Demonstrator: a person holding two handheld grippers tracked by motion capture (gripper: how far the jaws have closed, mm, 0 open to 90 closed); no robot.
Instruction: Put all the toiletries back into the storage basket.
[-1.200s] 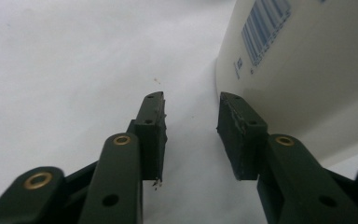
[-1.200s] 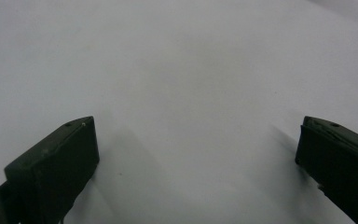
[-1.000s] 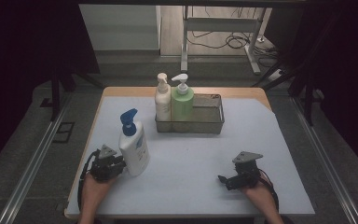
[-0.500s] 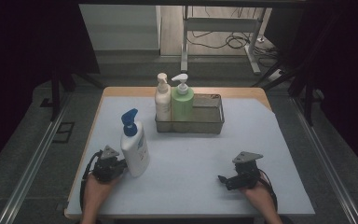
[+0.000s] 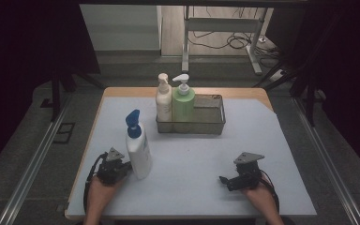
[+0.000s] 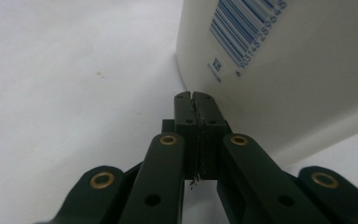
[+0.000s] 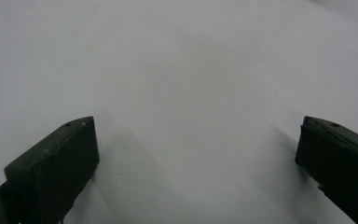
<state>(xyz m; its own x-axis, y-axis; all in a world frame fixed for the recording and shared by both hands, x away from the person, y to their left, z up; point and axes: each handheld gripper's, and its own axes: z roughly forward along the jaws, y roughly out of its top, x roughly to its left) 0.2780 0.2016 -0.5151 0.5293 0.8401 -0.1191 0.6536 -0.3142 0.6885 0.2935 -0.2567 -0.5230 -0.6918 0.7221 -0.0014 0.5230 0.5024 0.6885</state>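
Two pump bottles [image 5: 176, 103] already upright in wire basket [image 5: 215, 125]; third, blue-pump lotion bottle [image 5: 138, 146], outside on table. Left gripper [image 6: 194, 95] jaws just closed, empty, beside it. Right gripper [image 5: 227, 181] gapes idle.

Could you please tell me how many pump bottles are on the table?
3. A cream pump bottle and a green pump bottle stand side by side at the left end of the wire mesh basket; a white blue-pump bottle stands in front, outside it.

I work in what looks like a lab or test room: my table [image 5: 281, 140] stands between metal rails [image 5: 33, 159] on a grey floor, dark curtains [image 5: 28, 42] hang around it, and loose cables [image 5: 225, 40] lie beneath a metal frame behind.
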